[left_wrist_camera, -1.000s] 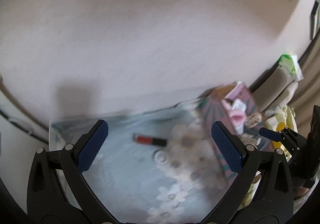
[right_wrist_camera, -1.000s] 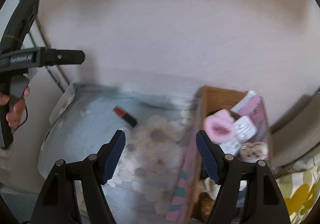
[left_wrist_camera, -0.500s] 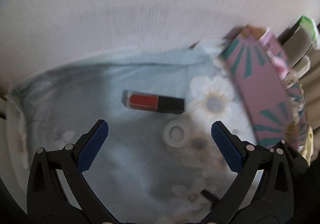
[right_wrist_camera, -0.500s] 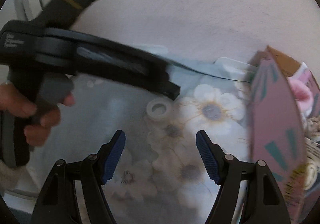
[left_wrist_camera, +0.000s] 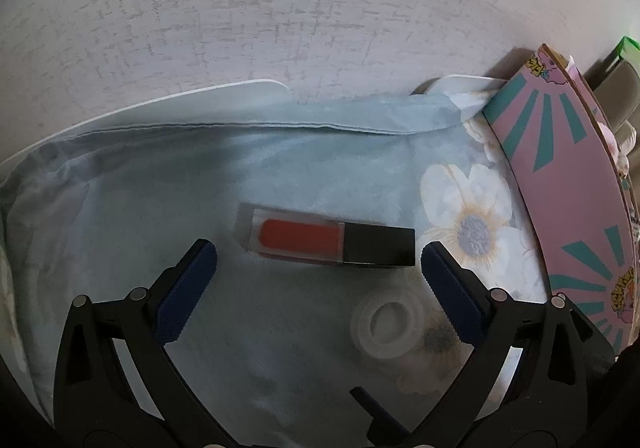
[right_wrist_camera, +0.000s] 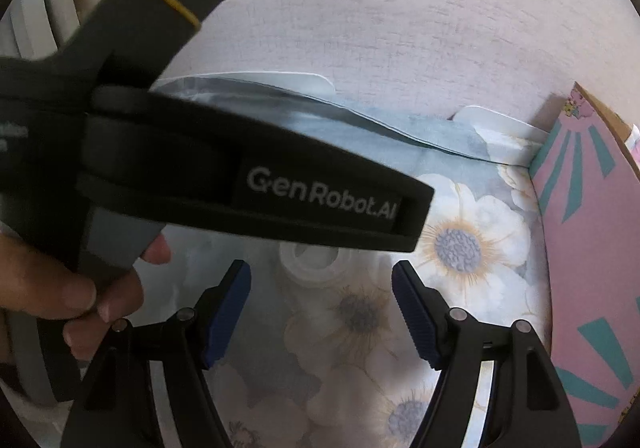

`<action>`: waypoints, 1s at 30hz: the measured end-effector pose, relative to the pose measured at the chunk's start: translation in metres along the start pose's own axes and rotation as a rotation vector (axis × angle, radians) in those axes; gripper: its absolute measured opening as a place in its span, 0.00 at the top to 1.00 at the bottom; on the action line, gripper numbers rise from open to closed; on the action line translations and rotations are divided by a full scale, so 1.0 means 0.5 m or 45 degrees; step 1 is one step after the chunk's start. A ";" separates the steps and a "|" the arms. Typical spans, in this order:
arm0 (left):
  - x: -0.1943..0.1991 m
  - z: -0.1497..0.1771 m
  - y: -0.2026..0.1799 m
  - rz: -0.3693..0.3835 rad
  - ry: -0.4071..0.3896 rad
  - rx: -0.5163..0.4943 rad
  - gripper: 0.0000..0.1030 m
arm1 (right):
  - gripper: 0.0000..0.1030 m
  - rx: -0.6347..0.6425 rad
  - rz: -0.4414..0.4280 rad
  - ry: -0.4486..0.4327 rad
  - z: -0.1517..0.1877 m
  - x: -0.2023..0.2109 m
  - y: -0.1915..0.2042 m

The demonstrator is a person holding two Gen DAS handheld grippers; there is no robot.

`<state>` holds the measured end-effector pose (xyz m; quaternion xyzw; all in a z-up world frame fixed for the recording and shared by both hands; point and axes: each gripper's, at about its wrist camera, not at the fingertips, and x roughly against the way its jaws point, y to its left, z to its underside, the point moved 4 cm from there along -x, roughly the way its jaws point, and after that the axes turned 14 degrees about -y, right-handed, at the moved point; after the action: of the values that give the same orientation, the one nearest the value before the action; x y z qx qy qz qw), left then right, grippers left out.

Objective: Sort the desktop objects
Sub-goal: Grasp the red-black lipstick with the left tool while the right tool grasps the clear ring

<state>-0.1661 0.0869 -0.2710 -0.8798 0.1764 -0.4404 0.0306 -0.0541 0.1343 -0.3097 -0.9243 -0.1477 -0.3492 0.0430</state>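
Left gripper (left_wrist_camera: 319,262) lowered, lipstick (left_wrist_camera: 332,240) just ahead

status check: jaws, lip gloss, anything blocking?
Both grippers open, empty. Lip gloss tube flat on floral cloth, untouched. Tape roll nearby.

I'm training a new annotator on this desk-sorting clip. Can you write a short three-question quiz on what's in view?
1. True or false: the left hand-held gripper is shut on the lip gloss tube.
2. Which lies nearer the pink box: the tube's black cap or its red end?
A) black cap B) red end
3. Fill in: ahead of the right hand-held gripper, partly hidden behind the other tool's body, sits a small white ____ on the floral cloth.

Key: 1 false, the jaws stand open and the tube lies just past the tips. 2 A. 3 ring.
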 end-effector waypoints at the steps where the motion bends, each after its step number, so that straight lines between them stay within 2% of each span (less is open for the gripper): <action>1: -0.001 0.000 -0.001 0.003 0.004 -0.008 0.02 | 0.35 0.003 -0.006 -0.002 0.000 -0.002 0.000; 2: 0.001 0.001 -0.001 0.004 0.002 -0.016 0.03 | 0.40 0.009 -0.008 -0.006 -0.001 -0.003 0.000; 4: 0.004 0.004 -0.005 0.015 -0.008 -0.030 0.06 | 0.43 0.017 -0.011 -0.006 -0.002 -0.008 -0.002; 5: 0.005 0.005 -0.006 0.016 -0.014 -0.037 0.06 | 0.49 0.017 -0.015 -0.007 -0.002 -0.009 -0.003; 6: 0.006 0.006 -0.008 0.017 -0.021 -0.046 0.10 | 0.56 0.021 -0.020 0.000 -0.001 -0.013 -0.003; 7: 0.010 0.007 -0.010 0.034 -0.033 -0.049 0.17 | 0.58 0.039 -0.008 -0.005 -0.001 -0.013 -0.003; 8: 0.014 0.007 -0.013 0.049 -0.045 -0.051 0.19 | 0.63 0.056 -0.006 -0.011 -0.002 -0.013 -0.003; 14: 0.021 0.012 -0.017 0.047 -0.051 -0.053 0.20 | 0.63 0.078 0.006 -0.028 -0.007 -0.006 -0.008; 18: 0.037 -0.009 -0.006 0.046 -0.057 -0.037 0.20 | 0.63 0.082 -0.004 -0.025 -0.014 0.011 -0.013; 19: 0.050 -0.017 -0.002 0.037 -0.065 -0.029 0.48 | 0.63 0.085 -0.008 -0.021 -0.017 0.018 -0.014; 20: 0.056 -0.022 0.002 0.029 -0.063 -0.023 0.66 | 0.63 0.089 -0.010 -0.017 -0.021 0.028 -0.016; 21: 0.063 -0.028 0.004 0.037 -0.036 -0.001 0.71 | 0.63 0.091 -0.014 -0.011 -0.025 0.038 -0.017; 24: 0.077 -0.041 0.007 0.062 -0.003 0.076 0.71 | 0.63 0.076 -0.024 0.039 -0.033 0.060 -0.026; 26: 0.073 -0.034 0.007 0.018 0.018 0.061 0.72 | 0.63 0.058 -0.038 0.043 -0.033 0.072 -0.034; 30: 0.106 -0.037 0.013 0.014 -0.063 0.109 0.71 | 0.63 0.064 -0.036 0.028 -0.032 0.094 -0.048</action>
<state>-0.1534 0.0647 -0.2204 -0.8873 0.1615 -0.4253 0.0751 -0.0378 0.1656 -0.2672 -0.9169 -0.1690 -0.3560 0.0628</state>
